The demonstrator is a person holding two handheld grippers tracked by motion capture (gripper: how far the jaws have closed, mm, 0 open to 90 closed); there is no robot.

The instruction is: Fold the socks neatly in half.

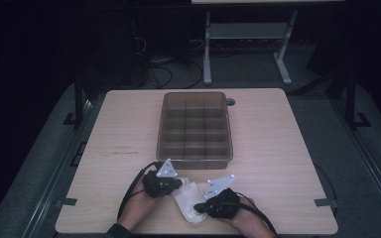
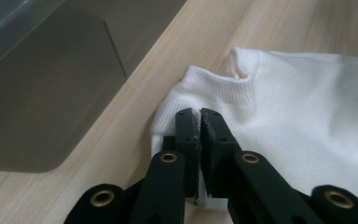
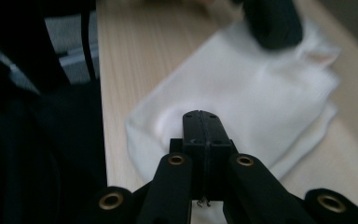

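1. Seen from the high view: a pale wooden bench (image 1: 278,148) in a dark room, with a translucent brown divided tray (image 1: 195,128) set at the middle, its compartments bare (presumably waiting to receive something).

2. Lying on the near edge of the bench, just short of the tray and apart from it: a white sock (image 1: 188,201), flattened, stretched between two hand-held tools.

3. Left tool (image 2: 200,114): jaws drawn almost together, pinching the sock at the ribbed cuff (image 2: 219,86) beside its opening. Likely chosen as the firmest edge, so the fabric could be pulled without slipping. Tray wall (image 2: 46,88) just beside this end, to the left in the left gripper view.

4. Right tool (image 3: 200,116): jaws fully closed, clamped on the sock's opposite end, nearer the person and the bench's front edge. Blurred picture (exact fold under the pads hard to tell). Dark shape of the other tool (image 3: 272,21) visible at the far end of the sock.

5. Held at both ends, most probably to keep the sock taut and flat, ready for folding or for lifting as one piece toward the tray.

6. Forearms entering from the bottom of the high view, left hand (image 1: 141,203) and right hand (image 1: 245,215) close together, cables trailing off the tools across the bench.

7. Judged as an early step: sock gripped but resting on the bench, not yet raised or folded.
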